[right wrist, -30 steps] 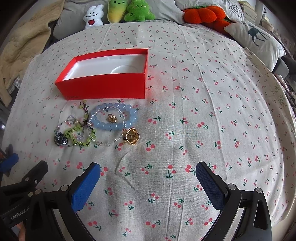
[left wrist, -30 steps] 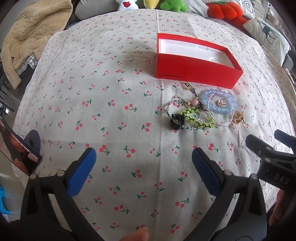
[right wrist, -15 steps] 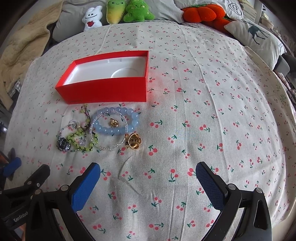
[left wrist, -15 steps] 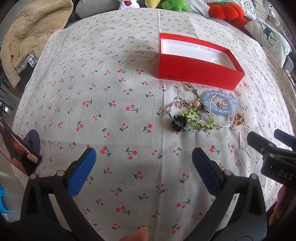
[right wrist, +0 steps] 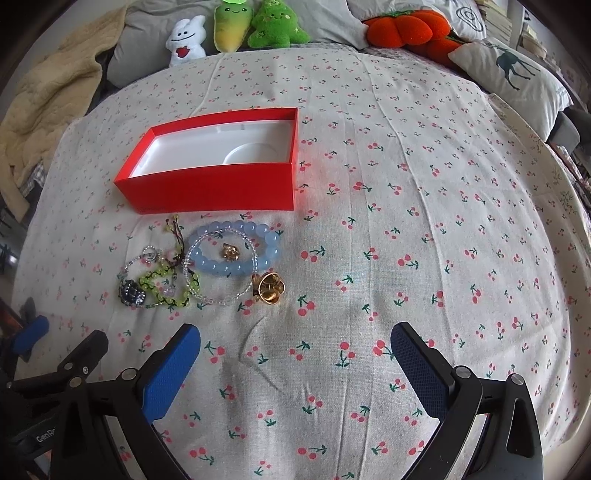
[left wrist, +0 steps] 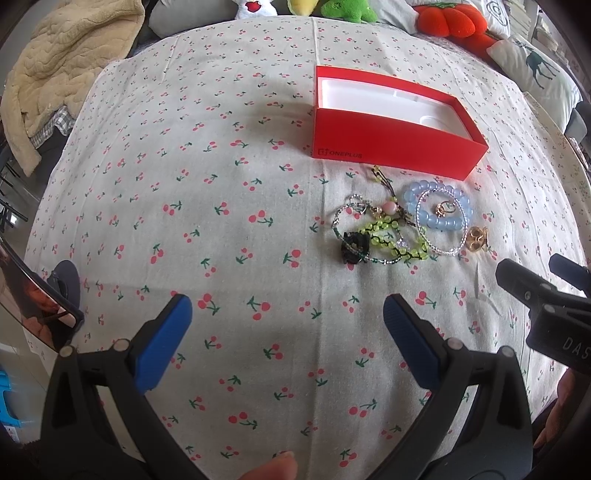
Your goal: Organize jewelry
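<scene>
The left gripper (left wrist: 286,314) hovers over the cherry-print cloth (left wrist: 221,192) with its blue-padded fingers spread wide and nothing between them. The jewelry lies ahead of it and off to its right side, well apart from the pads: a black charm (left wrist: 354,246) on a thin beaded chain is the nearest piece, with a green bead bracelet (left wrist: 391,243) just beside it and tangled across it. Further right sits a pale blue bead bracelet (left wrist: 437,206) with a small gold ring (left wrist: 445,208) inside its loop, and a clear crystal strand (left wrist: 443,236) overlapping it. A gold flower brooch (left wrist: 477,238) lies at the right end of the cluster, near the tip of the other tool.

The right gripper (right wrist: 295,341) is likewise open wide and empty, held low over the cloth. From its camera the jewelry sits ahead and to the left; the gold flower brooch (right wrist: 269,288) is closest, near the left pad but not touching it. Beyond it lie the pale blue bead bracelet (right wrist: 238,252) and, further left, the green bead bracelet (right wrist: 162,286) and black charm (right wrist: 132,292).

Behind the whole cluster, just past the beads, stands the open red box (right wrist: 214,184) with an empty white liner. Plush toys (right wrist: 236,26) and a deer-print pillow (right wrist: 513,72) line the far edge
</scene>
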Available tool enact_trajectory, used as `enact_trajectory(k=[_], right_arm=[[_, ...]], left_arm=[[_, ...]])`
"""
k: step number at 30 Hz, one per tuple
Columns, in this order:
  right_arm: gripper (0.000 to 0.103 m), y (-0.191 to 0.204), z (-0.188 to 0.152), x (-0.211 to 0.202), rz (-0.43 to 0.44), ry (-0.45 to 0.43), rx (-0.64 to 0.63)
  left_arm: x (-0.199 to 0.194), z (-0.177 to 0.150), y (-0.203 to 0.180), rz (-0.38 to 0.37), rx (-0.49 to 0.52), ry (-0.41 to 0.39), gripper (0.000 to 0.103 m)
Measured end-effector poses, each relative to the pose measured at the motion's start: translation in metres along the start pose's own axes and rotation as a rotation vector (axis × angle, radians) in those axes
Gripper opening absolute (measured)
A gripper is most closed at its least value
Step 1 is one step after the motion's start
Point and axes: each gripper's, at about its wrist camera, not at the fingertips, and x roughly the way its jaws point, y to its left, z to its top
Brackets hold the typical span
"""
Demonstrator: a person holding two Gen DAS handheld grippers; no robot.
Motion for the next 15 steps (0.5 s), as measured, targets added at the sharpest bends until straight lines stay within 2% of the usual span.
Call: enact_trajectory(k=[15], right_arm=[[0.103, 0.0035, 0.0015, 0.0003, -0.002, 0.005, -0.018]], left_arm=[[-0.0011, 0.0044, -0.0003, -0.001, -0.003, -0.010, 0.103]])
